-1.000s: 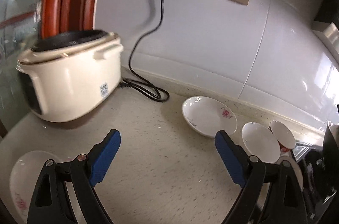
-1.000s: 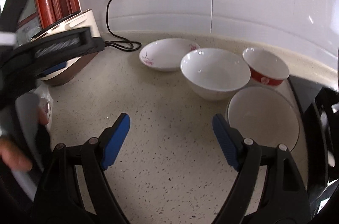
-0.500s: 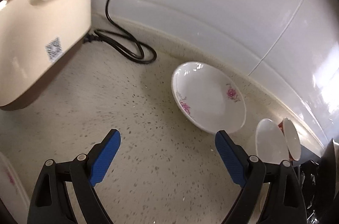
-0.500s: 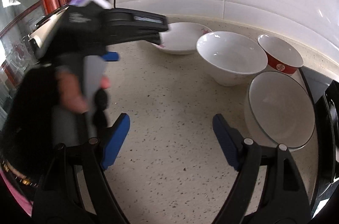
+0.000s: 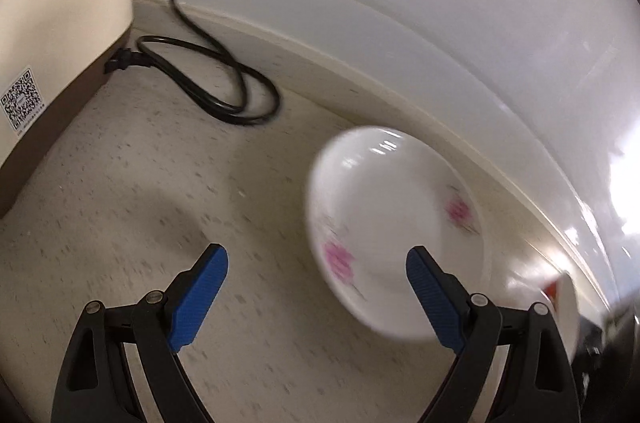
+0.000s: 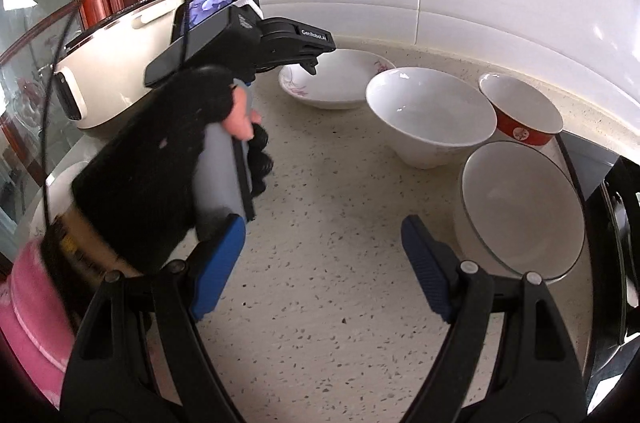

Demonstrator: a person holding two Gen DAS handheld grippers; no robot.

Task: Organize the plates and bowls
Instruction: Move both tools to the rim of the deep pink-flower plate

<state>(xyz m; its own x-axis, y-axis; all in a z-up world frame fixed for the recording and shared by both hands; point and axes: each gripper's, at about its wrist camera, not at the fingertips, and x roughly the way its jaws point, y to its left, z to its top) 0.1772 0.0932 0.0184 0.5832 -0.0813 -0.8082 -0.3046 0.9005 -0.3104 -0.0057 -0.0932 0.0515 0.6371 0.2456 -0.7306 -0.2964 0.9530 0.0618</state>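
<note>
We had the left gripper [image 5: 316, 273] spread wide with nothing between its blue pads, angled down toward the flowered plate [image 5: 394, 227], which lay flat on the speckled countertop [image 5: 132, 191] close to the backsplash, beside the loops of the black power cord [image 5: 208, 79] from the rice cooker [image 5: 60, 7]. In the left wrist view the right pad overlapped the plate's near rim; contact could not be confirmed, as the picture was blurred. The right gripper [image 6: 322, 263] was likewise spread and empty, above bare counter. Next to the plate stood the white bowl [image 6: 430, 113], the red-banded bowl [image 6: 520, 113] and a shallow grey-rimmed bowl [image 6: 520, 207] nearest us. We judged the step in hand to be the approach to the plate. To do it well, we thought one pad should slide under the near rim and the other settle inside before closing, slowly, keeping clear of the cord.
</note>
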